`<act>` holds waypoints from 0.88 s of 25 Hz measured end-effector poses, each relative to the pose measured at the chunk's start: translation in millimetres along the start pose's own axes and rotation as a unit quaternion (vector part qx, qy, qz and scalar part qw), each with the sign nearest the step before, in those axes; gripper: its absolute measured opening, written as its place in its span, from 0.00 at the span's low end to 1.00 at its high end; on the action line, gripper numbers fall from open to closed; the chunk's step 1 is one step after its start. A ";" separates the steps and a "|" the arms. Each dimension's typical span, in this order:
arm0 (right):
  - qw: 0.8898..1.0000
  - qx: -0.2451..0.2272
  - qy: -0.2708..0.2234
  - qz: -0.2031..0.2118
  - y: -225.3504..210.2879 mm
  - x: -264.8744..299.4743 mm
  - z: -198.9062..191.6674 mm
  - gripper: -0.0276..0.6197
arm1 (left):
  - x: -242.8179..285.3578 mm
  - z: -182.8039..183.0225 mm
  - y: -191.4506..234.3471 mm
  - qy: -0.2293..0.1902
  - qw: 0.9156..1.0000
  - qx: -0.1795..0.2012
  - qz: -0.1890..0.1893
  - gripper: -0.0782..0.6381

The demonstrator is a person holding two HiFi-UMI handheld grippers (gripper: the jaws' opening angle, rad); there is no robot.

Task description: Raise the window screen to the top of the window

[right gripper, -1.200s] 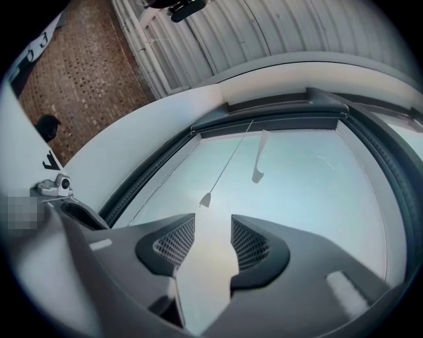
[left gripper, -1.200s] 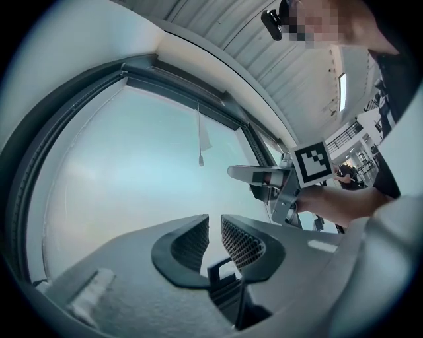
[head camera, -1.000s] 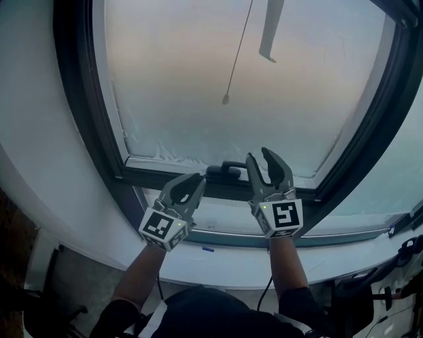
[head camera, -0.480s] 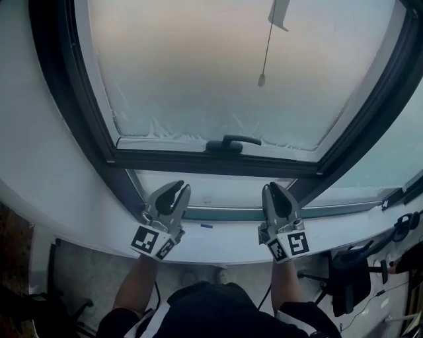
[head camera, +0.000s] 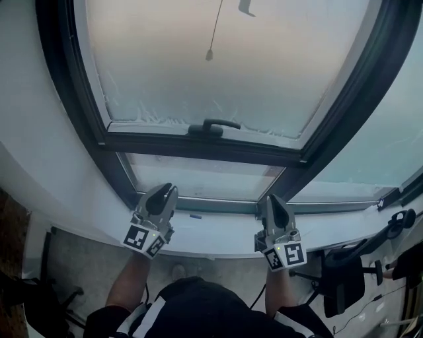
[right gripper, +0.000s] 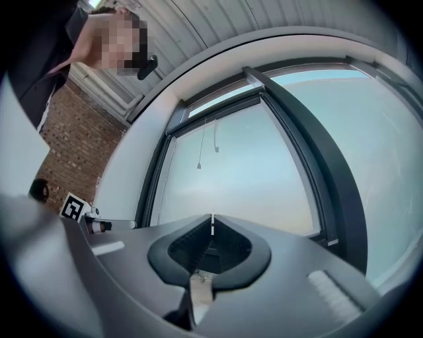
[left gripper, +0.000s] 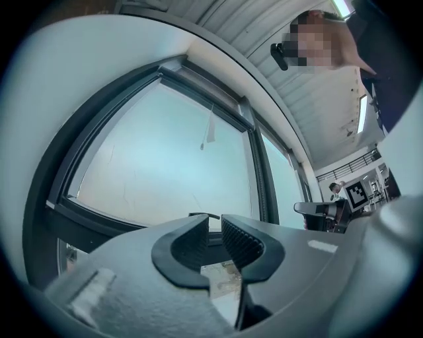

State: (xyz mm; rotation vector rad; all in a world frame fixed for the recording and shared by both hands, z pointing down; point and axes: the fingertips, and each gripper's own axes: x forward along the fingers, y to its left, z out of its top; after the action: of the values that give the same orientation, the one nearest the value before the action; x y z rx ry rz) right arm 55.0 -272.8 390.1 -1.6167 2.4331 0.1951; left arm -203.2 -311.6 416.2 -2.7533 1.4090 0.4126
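White wall (head camera: pixel 26 119) on the far left, then the dark window frame (head camera: pixel 79 99) curving round a pale, frosted-looking pane (head camera: pixel 198 86).

Left gripper (head camera: pixel 165 191) sits low over the white sill (head camera: pixel 218 241), just below the lower small pane, touching no part of the window. Its jaws stand slightly apart with a narrow gap between the ribbed pads. Nothing is in the gap, only window behind it.

Small blue object (head camera: pixel 195 216) lies on the sill just right of the left gripper; too small to tell what it is.

Thin pull cord (head camera: pixel 214 26) hangs down the middle of the pane and ends in a small weight, free and well apart from both grippers. Black window handle (head camera: pixel 213 125) lies level on the bottom rail of the main sash, below the cord.

Window screen (head camera: pixel 246 8): only a pale strip shows at the very top edge of the head view, right of the cord, up by the top of the window. How much of it is rolled above cannot be told.

Right gripper (head camera: pixel 274 201) is over the sill too, near the dark upright bar of the frame. Its jaws have just been closing and now meet at the tips, nothing between them.

Dark chair (head camera: pixel 344 274) stands on the floor at lower right, beyond the sill.
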 end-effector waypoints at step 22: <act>0.992 0.042 0.082 0.085 -58.8 -160.6 -44.1 0.05 | -124.3 -31.1 -128.5 0.046 0.990 0.010 0.134 0.12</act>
State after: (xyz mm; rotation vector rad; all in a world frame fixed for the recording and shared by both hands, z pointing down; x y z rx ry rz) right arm 164.7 -162.1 473.3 -1.4421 2.6647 -0.0138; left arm -162.7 -141.1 463.5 -2.6048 1.8023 0.2758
